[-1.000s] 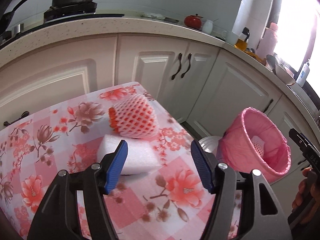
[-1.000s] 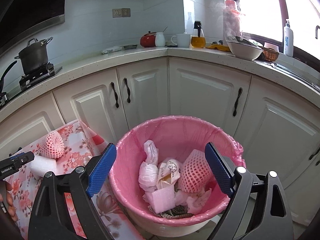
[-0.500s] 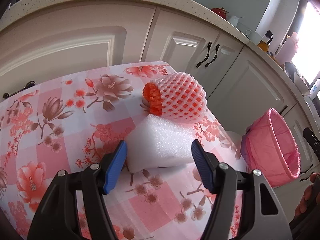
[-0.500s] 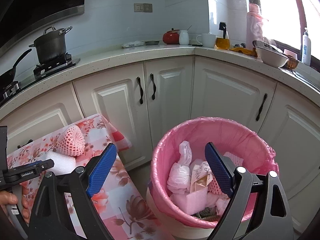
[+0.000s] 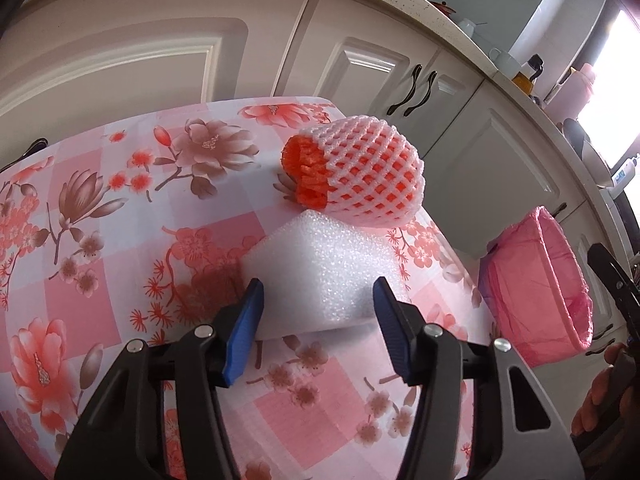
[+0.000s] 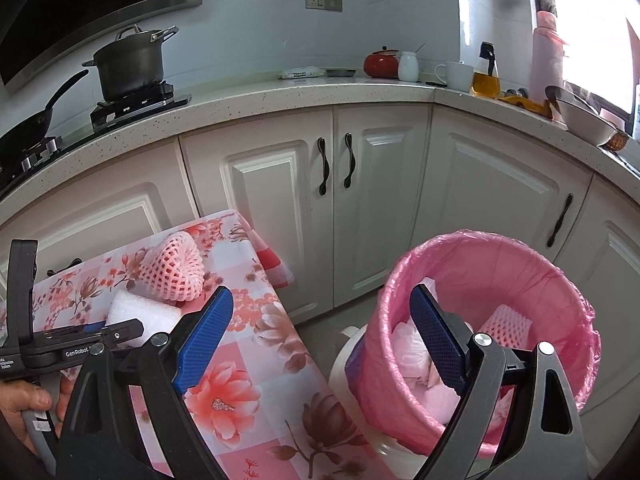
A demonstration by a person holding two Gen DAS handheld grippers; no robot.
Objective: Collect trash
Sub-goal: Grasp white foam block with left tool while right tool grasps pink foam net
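Since the white foam block (image 5: 320, 276) at centre frame on the floral worktop (image 5: 80, 240) looks featherlight and squashy, I'd pinch its two side faces gently; my left gripper (image 5: 318, 300) straddles it, jaws wide, while my right gripper (image 6: 322, 334) gapes empty.

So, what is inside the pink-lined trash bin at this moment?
The trash bin holds a pink foam fruit net and pale crumpled wrappers. The right gripper, open, and the bin's near wall cover the rest.
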